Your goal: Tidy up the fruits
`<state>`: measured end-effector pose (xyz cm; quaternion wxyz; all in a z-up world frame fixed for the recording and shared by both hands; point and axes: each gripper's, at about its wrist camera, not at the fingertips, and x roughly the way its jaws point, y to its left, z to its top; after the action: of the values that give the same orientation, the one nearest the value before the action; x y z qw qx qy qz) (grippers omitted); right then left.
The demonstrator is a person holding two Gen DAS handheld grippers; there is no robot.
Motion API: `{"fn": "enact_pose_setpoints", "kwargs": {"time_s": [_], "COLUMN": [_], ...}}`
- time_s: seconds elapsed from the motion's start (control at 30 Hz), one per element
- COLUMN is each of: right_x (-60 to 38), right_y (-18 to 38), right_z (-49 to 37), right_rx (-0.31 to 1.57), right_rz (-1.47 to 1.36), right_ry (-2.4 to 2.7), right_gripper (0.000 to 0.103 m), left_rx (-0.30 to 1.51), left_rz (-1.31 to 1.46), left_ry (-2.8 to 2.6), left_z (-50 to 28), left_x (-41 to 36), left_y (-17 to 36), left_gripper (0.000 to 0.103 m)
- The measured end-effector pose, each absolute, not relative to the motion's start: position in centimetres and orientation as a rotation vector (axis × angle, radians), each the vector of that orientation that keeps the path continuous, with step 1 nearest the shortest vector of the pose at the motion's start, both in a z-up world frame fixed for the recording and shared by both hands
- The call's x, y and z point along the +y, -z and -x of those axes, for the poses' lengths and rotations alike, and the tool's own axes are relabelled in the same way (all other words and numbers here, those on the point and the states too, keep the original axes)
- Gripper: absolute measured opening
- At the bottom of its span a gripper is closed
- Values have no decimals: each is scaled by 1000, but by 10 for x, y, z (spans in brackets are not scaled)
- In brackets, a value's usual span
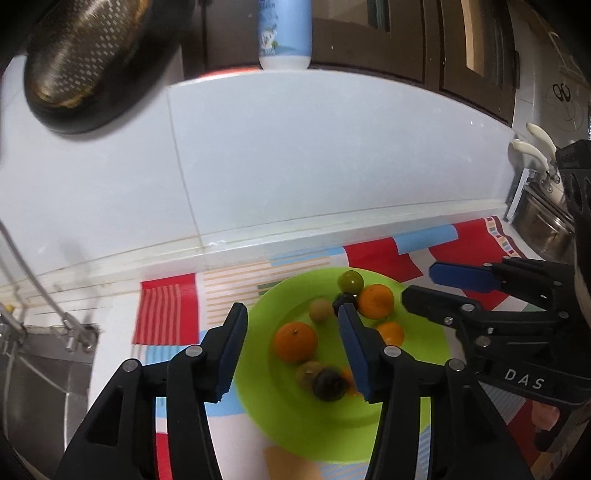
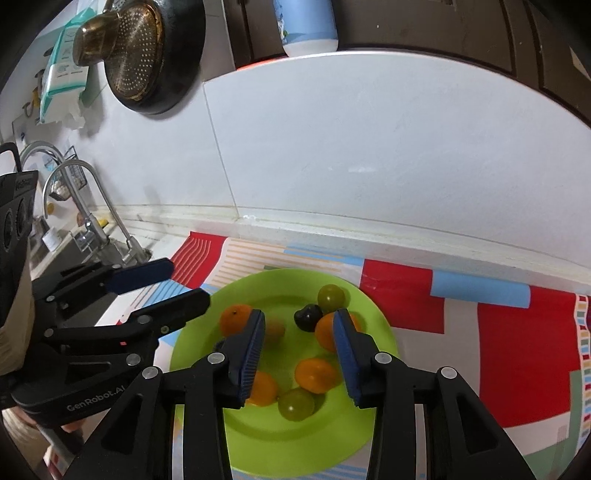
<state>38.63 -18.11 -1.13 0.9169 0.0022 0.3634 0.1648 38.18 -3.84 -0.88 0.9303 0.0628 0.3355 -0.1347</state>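
A lime-green plate point(image 1: 424, 354) point(image 2: 192, 343) lies on a patterned mat and holds several fruits. In the left wrist view I see an orange point(image 1: 295, 341), a second orange point(image 1: 376, 301), a green grape point(image 1: 350, 281) and a dark fruit point(image 1: 328, 384). My left gripper point(image 1: 291, 321) point(image 2: 188, 281) hovers over the plate's left half, open, with nothing pressed between its pads. My right gripper point(image 2: 298, 325) point(image 1: 419, 283) hangs open over the plate's right half. Below it lie an orange point(image 2: 316, 374), a green grape point(image 2: 295, 404) and a dark fruit point(image 2: 307, 316).
The mat point(image 2: 517, 350) covers the counter against a white tiled wall point(image 1: 332, 166). A black pan with a strainer point(image 2: 147, 59) hangs on the wall, and a blue-white bottle point(image 1: 284, 33) stands on a ledge. A sink with faucet point(image 2: 85, 221) lies left.
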Motion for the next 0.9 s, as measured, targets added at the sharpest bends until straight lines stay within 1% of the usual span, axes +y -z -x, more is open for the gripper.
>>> {"fn": "enact_pose_setpoints", "kwargs": {"time_s": [0.03,0.07,0.1,0.13,0.17,0.3,0.37,0.43,0.53,0.63,0.83,0.9], "right_x": [-182,-182,-183,-185,-186,-191,-192,-191,-189,-187,-182,-181], "right_y": [9,7,5,2,-1,-12,-15,-18,-21,-24,-28,-30], "right_z": [-382,-379,-374,-368,-361,-333,-321,-306,-287,-267,-225,-210], "right_rx": [742,738,734,726,715,681,669,656,640,622,596,592], "right_rz": [-3,-1,-2,-7,-12,-35,-44,-49,-56,-68,-102,-99], "right_ry": [-335,-328,-320,-310,-301,-270,-255,-238,-220,-186,-102,-84], "right_gripper": [40,42,44,48,52,55,62,62,63,68,68,68], "left_rx": [679,674,668,660,659,634,615,601,584,572,561,549], "left_rz": [-127,-123,-117,-107,-105,-98,-88,-86,-92,-109,-152,-162], "left_ry": [263,255,252,249,241,191,172,158,154,159,184,185], "left_z": [-375,-370,-365,-357,-352,-323,-310,-299,-279,-261,-233,-221], "left_x": [-37,-36,-35,-33,-32,-27,-25,-22,-16,-9,-5,-4], "left_y": [5,2,0,-4,-6,-14,-18,-20,-23,-23,-24,-26], "left_gripper": [56,58,59,61,66,76,82,86,88,92,94,96]}}
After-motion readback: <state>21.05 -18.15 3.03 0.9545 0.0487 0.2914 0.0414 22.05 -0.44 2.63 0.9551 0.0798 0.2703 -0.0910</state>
